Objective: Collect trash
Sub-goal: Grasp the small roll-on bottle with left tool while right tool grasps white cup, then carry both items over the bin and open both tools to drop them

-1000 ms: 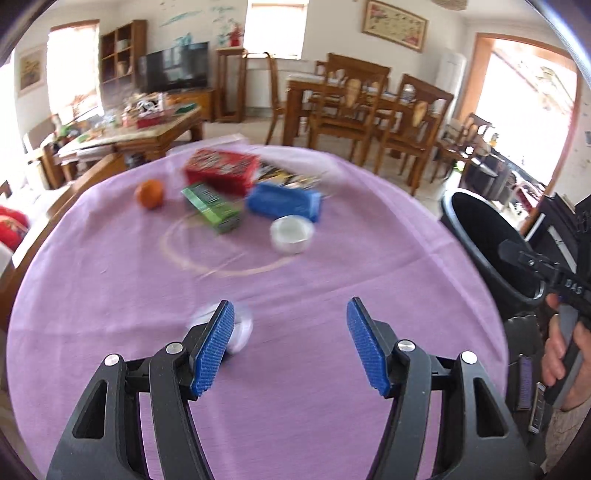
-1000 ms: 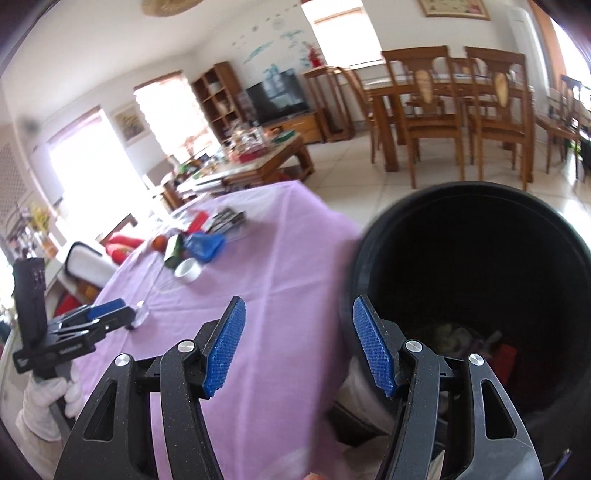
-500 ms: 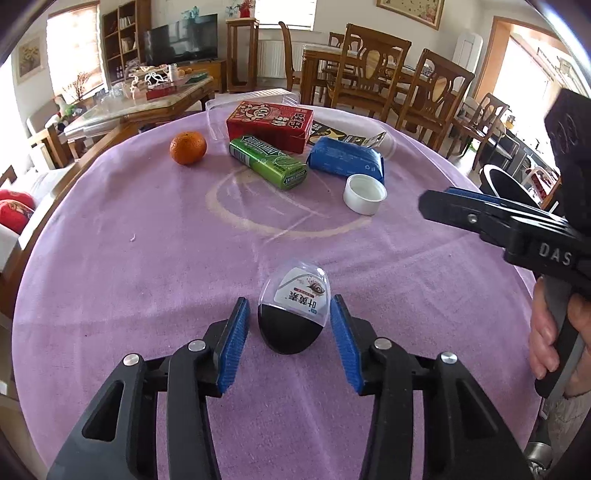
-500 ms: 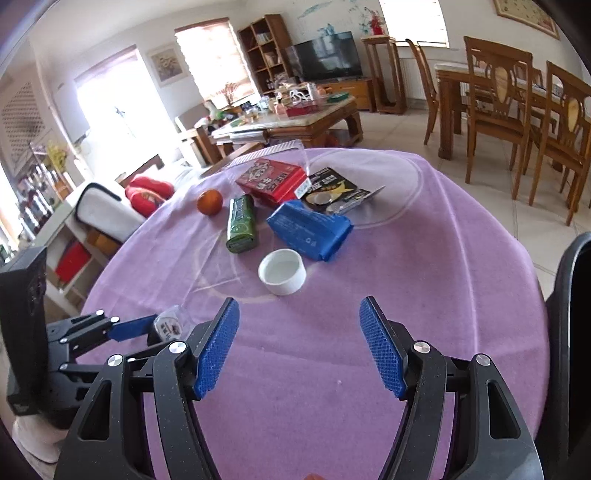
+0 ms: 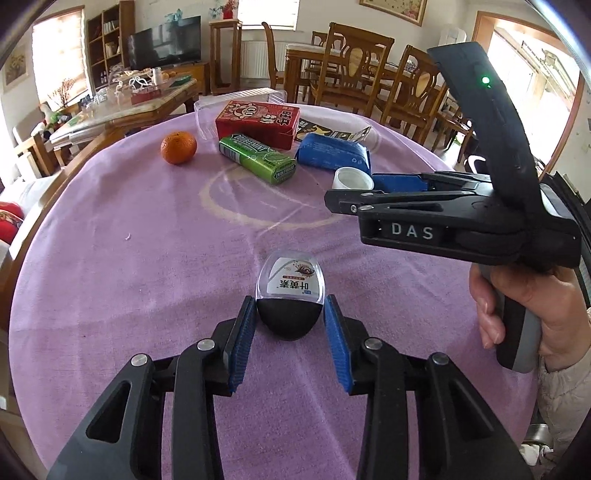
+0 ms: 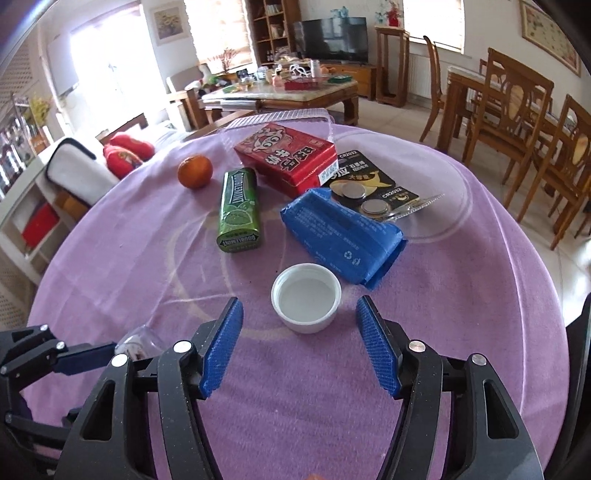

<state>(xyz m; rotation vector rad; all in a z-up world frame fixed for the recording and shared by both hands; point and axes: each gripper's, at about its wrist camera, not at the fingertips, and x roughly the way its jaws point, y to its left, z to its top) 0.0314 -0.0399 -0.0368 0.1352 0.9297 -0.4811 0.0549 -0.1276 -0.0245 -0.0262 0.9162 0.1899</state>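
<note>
On a purple tablecloth [image 5: 147,280], the left gripper [image 5: 290,325] is closing around a small black-and-clear pill case [image 5: 291,295]. The right gripper [image 6: 297,332], unclenched and narrowing, has a white cap [image 6: 306,297] at twelve o'clock.

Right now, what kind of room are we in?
It looks like a home's living and dining room. There's a TV by a bookshelf, a dining table with wooden chairs, and a coffee table, all behind the round table with the purple cloth.
</note>
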